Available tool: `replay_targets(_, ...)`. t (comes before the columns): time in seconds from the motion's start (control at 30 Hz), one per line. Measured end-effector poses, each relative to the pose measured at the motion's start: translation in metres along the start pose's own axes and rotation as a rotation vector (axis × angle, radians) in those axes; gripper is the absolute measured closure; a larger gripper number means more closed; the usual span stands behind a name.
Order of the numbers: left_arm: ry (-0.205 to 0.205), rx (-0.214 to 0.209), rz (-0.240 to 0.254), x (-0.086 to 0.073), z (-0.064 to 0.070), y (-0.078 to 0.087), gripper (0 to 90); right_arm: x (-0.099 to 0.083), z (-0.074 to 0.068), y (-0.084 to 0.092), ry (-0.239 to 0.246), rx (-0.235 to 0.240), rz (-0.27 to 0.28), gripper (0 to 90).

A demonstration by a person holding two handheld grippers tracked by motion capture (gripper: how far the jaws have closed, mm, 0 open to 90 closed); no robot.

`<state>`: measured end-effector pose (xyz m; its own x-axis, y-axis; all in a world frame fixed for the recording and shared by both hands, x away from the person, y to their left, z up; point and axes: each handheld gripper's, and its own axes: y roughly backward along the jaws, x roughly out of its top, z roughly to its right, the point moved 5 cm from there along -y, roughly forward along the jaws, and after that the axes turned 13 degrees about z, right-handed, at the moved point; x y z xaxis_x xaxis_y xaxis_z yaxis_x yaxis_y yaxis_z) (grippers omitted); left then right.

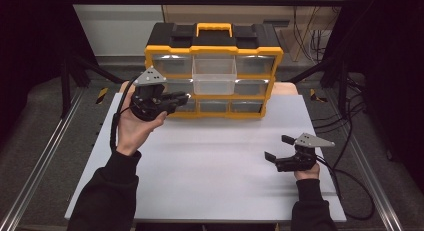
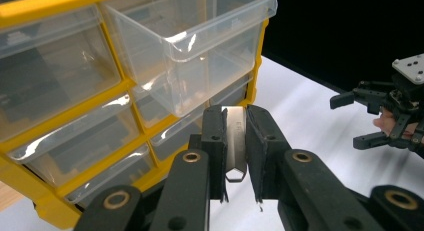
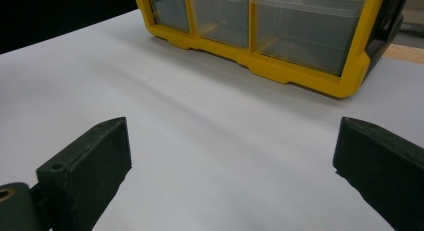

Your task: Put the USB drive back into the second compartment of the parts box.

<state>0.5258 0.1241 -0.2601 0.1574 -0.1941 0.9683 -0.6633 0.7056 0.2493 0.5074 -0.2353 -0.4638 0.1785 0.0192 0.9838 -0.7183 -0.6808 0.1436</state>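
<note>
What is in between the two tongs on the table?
Nothing but bare white table. In the high view, the left tongs grip a small metal piece by the yellow drawer box, and the right tongs wait open.

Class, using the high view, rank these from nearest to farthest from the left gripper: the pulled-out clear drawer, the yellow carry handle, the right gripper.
1. Pulled-out clear drawer, just right of the left gripper.
2. Yellow carry handle, atop the organiser, behind.
3. Right gripper, across the table, near right.

A flat silvery metal piece [image 2: 235, 141] stands upright, clamped just below the pulled-out clear drawer [image 2: 200, 46].
</note>
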Motion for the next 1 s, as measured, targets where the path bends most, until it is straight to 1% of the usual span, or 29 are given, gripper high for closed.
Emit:
replay_targets(0.4,-0.014,0.008,0.006,0.015,-0.002,-0.002,79.2,0.000,0.000,0.000,-0.001,0.003,-0.001,2.7)
replay_targets(0.43,-0.033,0.003,0.022,0.017,-0.003,-0.004,79.2,0.000,0.000,0.000,-0.001,0.002,-0.001,2.7)
replay_targets(0.5,-0.036,0.007,0.023,0.020,-0.003,-0.005,79.2,0.000,0.000,0.000,0.000,0.002,-0.001,2.7)
replay_targets(0.67,-0.034,0.013,0.020,0.027,-0.002,-0.006,79.2,0.000,0.000,0.000,-0.001,0.003,0.000,2.7)
replay_targets(0.7,-0.030,0.018,0.011,0.028,-0.001,-0.005,79.2,0.000,0.000,0.000,-0.001,0.003,0.000,2.7)
replay_targets(1.0,-0.051,0.024,0.002,0.040,0.000,-0.008,79.2,0.000,0.000,0.000,-0.001,0.005,0.000,2.7)
